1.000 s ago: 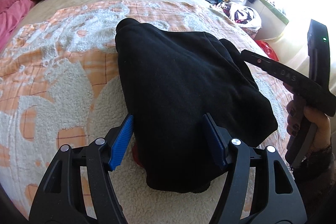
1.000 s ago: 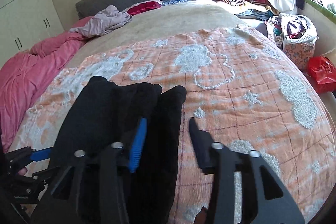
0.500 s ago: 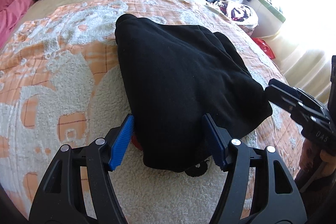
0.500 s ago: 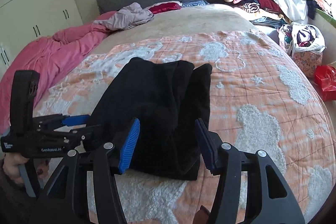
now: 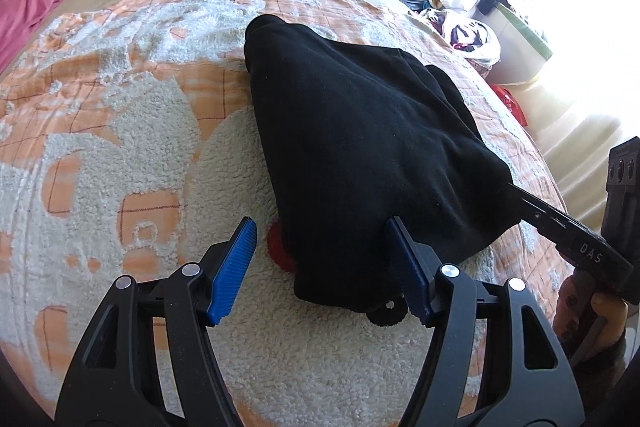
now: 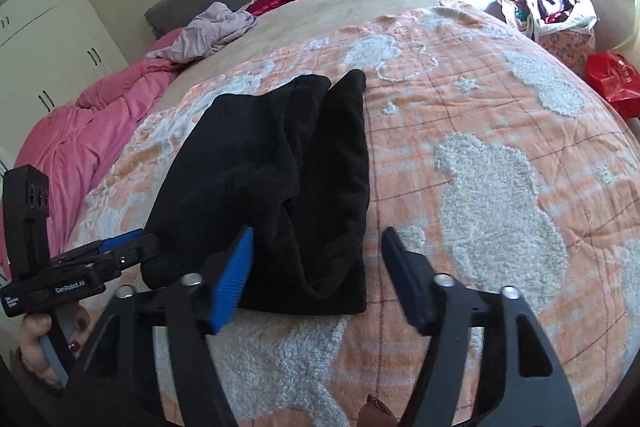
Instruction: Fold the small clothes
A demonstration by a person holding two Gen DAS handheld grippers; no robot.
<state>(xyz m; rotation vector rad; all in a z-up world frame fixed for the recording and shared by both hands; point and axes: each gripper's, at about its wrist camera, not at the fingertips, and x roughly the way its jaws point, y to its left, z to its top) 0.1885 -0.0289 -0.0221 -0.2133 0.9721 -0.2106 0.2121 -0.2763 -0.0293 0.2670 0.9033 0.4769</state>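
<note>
We saw the orange blanket [image 6: 500, 131] under the folded black garment [image 6: 280, 187], its long axis running from six toward twelve o'clock. Our right gripper [image 6: 316, 269] was closing, its pads spread over the near right corner, pinching nothing. Our left gripper [image 5: 320, 267] straddled the near hem, spread. Only the left view showed red cloth [image 5: 280, 247] beneath.

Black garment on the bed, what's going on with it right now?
A person holding a gripper in each hand is folding the black garment on the orange blanket. It lies bunched in folds. The left gripper hangs open over its near edge. The right gripper has the near right corner between its jaws, which are closing but not yet pinching.
</note>
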